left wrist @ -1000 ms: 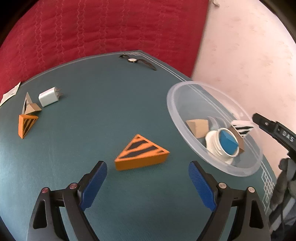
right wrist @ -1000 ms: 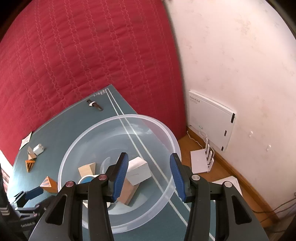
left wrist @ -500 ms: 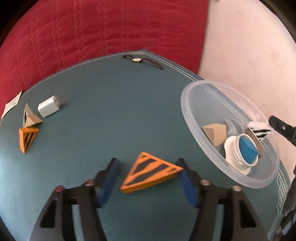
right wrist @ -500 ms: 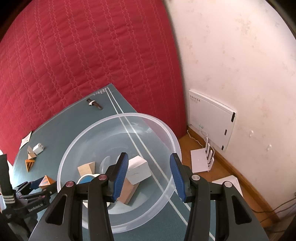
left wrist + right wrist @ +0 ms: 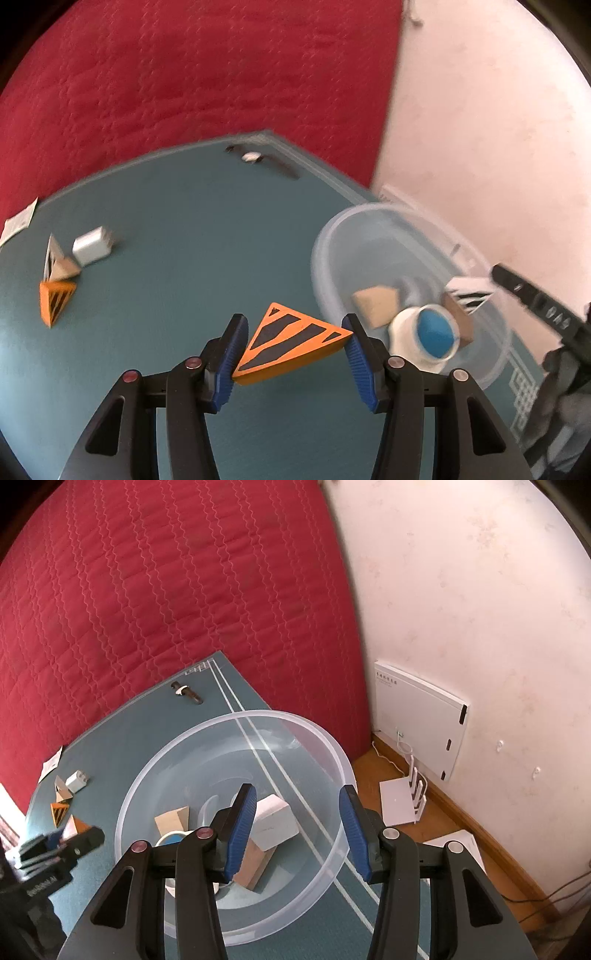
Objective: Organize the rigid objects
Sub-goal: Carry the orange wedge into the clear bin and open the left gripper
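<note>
A red quilted cover [image 5: 147, 609] hangs behind the teal table [image 5: 192, 229]. Right of the cover stands a pale wall [image 5: 480, 609], with a white panel [image 5: 417, 716] above the wooden floor [image 5: 454, 816].

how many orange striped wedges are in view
2: one orange striped wedge is clamped in the left gripper, the other lies on the table's far left. None shows in the bowl, though contents overlap.

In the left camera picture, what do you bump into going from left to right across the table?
Small orange striped triangle → white charger block → big orange striped triangle, held in the left tongs → clear bowl → black tip of the right tongs.
</note>
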`<control>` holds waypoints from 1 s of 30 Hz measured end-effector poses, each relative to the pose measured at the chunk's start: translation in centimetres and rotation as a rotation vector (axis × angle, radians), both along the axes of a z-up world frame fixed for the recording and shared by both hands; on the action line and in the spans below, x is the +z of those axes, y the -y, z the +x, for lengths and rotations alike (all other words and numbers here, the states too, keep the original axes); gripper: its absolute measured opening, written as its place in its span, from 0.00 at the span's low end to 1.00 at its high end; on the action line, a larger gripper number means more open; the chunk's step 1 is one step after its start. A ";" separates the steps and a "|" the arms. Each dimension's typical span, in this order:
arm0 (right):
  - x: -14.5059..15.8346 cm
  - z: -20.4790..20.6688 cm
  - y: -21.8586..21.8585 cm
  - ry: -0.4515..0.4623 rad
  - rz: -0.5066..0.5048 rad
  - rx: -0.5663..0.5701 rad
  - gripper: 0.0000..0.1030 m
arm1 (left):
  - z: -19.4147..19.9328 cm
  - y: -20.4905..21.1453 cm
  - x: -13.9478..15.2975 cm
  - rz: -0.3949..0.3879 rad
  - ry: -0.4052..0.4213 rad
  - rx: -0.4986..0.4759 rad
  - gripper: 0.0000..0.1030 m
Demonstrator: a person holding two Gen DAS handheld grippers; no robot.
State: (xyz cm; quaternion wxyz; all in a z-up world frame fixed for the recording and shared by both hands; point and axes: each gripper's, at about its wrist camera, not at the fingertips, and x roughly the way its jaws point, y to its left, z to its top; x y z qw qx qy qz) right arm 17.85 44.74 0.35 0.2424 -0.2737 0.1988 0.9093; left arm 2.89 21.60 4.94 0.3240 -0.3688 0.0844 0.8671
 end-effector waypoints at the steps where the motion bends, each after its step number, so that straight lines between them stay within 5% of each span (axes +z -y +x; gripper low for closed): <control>1: 0.0 -0.1 0.0 0.001 -0.002 0.001 0.47 | 0.2 -0.5 0.3 0.004 -0.006 -0.016 0.54; 7: -0.1 -0.1 -0.1 0.004 -0.005 0.005 0.47 | 1.1 -3.3 1.4 0.034 -0.032 -0.080 0.55; 9: -0.2 -0.1 -0.1 0.006 -0.007 0.006 0.47 | 1.2 -3.7 1.5 0.050 -0.036 -0.086 0.84; 10: -0.2 0.0 0.0 0.006 -0.008 0.006 0.47 | 1.4 -3.7 1.5 0.065 -0.044 -0.080 0.87; 30: 0.5 0.6 -0.2 -0.005 0.023 -0.009 0.47 | 0.5 -0.6 -0.6 0.053 0.008 0.025 0.89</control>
